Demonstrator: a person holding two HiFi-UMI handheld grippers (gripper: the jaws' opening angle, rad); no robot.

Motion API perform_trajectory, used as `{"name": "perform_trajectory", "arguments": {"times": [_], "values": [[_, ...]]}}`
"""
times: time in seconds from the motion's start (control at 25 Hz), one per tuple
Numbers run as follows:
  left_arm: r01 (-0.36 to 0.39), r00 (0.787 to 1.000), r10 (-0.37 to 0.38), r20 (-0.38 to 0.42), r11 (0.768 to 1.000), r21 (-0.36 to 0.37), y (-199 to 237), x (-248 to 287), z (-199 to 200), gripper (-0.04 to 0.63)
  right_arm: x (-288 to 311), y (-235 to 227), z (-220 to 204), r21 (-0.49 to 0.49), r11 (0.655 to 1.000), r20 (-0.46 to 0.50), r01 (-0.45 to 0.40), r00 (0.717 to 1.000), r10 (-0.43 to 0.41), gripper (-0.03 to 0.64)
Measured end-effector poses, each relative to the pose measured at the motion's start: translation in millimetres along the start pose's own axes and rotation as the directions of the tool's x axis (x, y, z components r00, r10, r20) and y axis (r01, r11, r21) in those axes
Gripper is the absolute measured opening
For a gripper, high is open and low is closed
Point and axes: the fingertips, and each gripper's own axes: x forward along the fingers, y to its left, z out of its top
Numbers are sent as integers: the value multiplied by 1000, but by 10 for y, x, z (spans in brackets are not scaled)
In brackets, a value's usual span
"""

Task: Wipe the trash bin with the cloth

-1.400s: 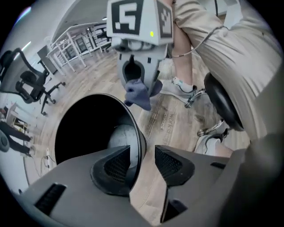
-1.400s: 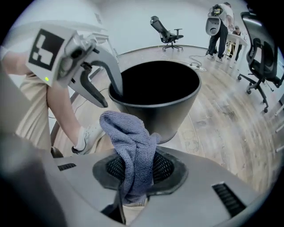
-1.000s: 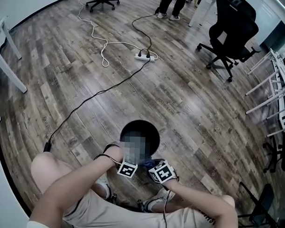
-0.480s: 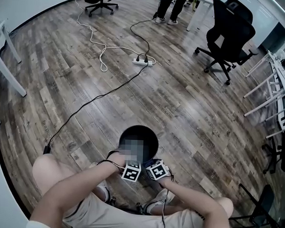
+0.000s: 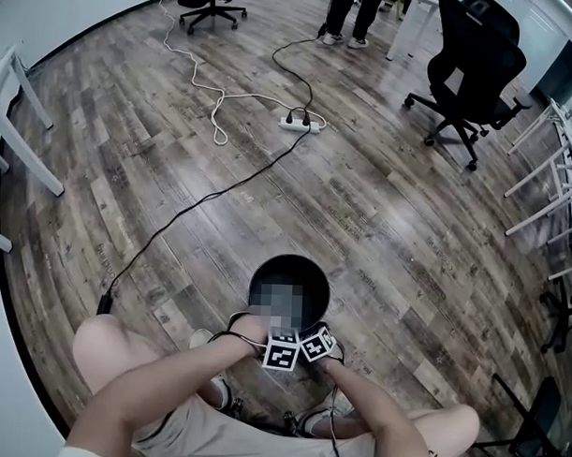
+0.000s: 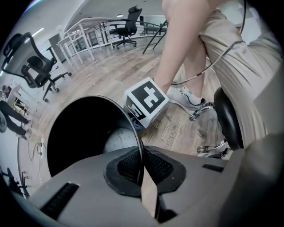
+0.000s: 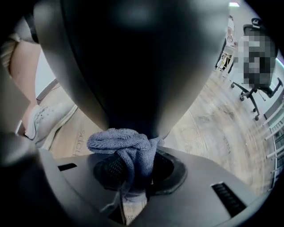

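The bin (image 5: 314, 274) stands upright on the floor (image 5: 380, 207), just ahead of the person's shoes, with its mouth open to the head view. The change is at its near side. The right gripper (image 7: 133, 174), whose fingers (image 7: 104, 170) pinch a bunched blue-grey cloth (image 7: 126, 146), has dropped from above the rim to the bin's outer wall. Its marker cube now sits right beside the left one. In the right gripper view the dark wall fills the picture, and the cloth looks to be touching it or very nearly so. The left gripper (image 6: 142, 175) has its fingers (image 6: 126, 166) pressed together on the thin rim, one inside the bin and one outside. From this I judge that the bin is steadied and the cloth has been brought to the surface. Wiping of the outside wall seems about to start or only just begun. Nothing shows how much of the wall has been covered.
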Motion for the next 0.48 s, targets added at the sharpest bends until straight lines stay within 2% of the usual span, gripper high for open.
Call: {"name": "perform_trajectory", "arguments": {"times": [0.16,0.32,0.4,0.48], "values": [[-5,1000,7,26,998,-67,45,-17,59,23,254,-16,-91,-26,1000,-15,-3,1000,3,100],[-14,999,18,47,997,-71,48,-36,76,25,360,73,-178,-38,999,-50,-39,998,37,100],[12,998,-7,70,998,-67,10,-61,95,25,233,124,-207,-35,997,-70,-75,995,73,100],[31,995,-27,91,998,-46,4,-117,100,86,37,152,-187,-39,993,-78,-113,991,110,100]]}}
